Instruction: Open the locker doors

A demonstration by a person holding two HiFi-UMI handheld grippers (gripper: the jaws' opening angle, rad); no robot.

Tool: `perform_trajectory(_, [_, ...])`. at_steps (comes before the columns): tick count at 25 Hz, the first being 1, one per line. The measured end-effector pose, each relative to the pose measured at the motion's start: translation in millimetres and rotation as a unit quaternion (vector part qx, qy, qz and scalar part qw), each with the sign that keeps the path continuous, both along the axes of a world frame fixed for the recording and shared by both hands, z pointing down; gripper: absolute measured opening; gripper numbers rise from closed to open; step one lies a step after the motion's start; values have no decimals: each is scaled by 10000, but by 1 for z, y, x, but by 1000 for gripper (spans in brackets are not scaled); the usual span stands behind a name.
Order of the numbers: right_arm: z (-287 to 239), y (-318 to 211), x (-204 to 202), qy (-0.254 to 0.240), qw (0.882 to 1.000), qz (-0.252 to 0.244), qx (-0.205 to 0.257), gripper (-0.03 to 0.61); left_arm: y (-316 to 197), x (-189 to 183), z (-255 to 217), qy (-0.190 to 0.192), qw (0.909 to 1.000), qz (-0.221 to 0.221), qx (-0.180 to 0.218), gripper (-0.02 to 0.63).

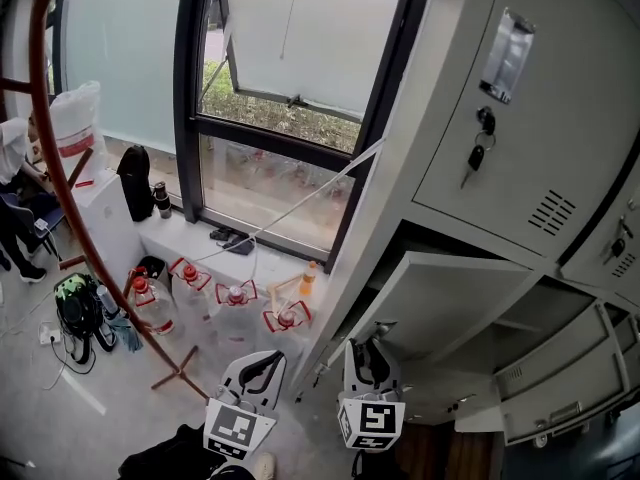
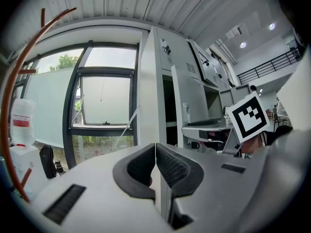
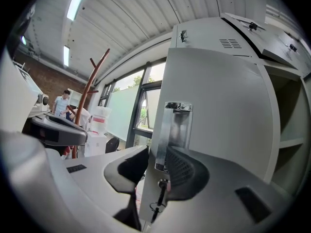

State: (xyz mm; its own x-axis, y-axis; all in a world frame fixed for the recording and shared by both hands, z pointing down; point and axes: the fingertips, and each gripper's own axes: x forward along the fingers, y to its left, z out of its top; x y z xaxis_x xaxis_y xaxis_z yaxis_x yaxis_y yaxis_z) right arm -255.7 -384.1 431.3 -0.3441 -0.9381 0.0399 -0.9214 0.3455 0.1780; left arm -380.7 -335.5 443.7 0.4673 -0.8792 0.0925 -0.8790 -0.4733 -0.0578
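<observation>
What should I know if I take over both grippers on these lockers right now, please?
Left gripper: shut, empty, held short of the lockers.
Right gripper: closed on the free edge of the lower-left door, beside its handle recess, just above its key.
Done: that door is swung partly open; the lower-right doors stand open too.
Left: the upper-left door is shut, with keys hanging in its lock. Finish swinging the held door, then open that one.
</observation>
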Motion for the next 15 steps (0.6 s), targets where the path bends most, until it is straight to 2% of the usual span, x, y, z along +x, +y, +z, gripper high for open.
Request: perform_trajectory(15, [1, 75, 29, -116, 9987, -486, -73, 135, 70, 53, -14, -131, 9998, -83, 92, 26])
